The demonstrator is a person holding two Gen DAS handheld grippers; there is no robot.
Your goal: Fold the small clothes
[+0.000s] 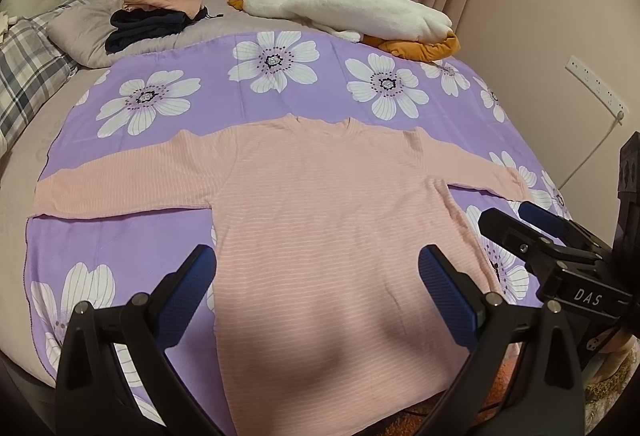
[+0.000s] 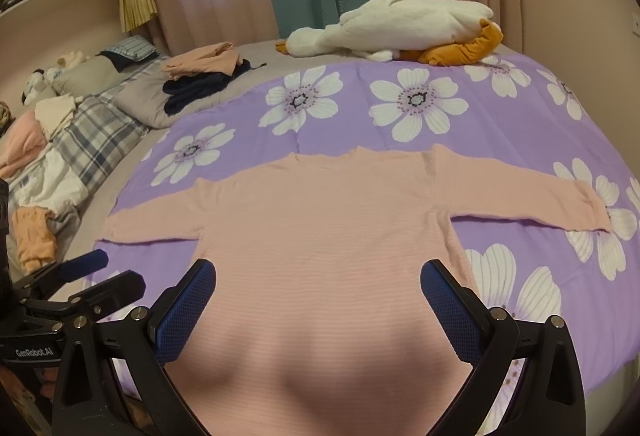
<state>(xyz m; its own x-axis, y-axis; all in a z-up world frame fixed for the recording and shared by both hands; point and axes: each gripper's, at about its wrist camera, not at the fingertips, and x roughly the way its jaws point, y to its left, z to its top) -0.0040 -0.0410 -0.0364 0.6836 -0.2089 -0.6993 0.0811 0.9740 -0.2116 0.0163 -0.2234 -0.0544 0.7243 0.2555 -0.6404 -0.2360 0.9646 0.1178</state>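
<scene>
A pink striped long-sleeved top (image 1: 320, 220) (image 2: 332, 236) lies flat on a purple flowered sheet (image 1: 280, 68) (image 2: 360, 108), collar away from me and both sleeves spread sideways. My left gripper (image 1: 318, 264) hovers open above the top's lower body, nothing between its blue pads. My right gripper (image 2: 318, 278) is open too, over the same lower part of the top. In the left wrist view the right gripper (image 1: 516, 214) shows beside the top's right hem. In the right wrist view the left gripper (image 2: 116, 268) shows at the left edge.
A white and orange plush goose (image 1: 360, 12) (image 2: 400, 28) lies at the bed's far side. Folded pink and dark clothes (image 1: 160, 12) (image 2: 204, 76) sit at the far left by plaid bedding (image 1: 28, 76) (image 2: 92, 132). More pink clothes (image 2: 24, 144) lie left. Curtains hang behind.
</scene>
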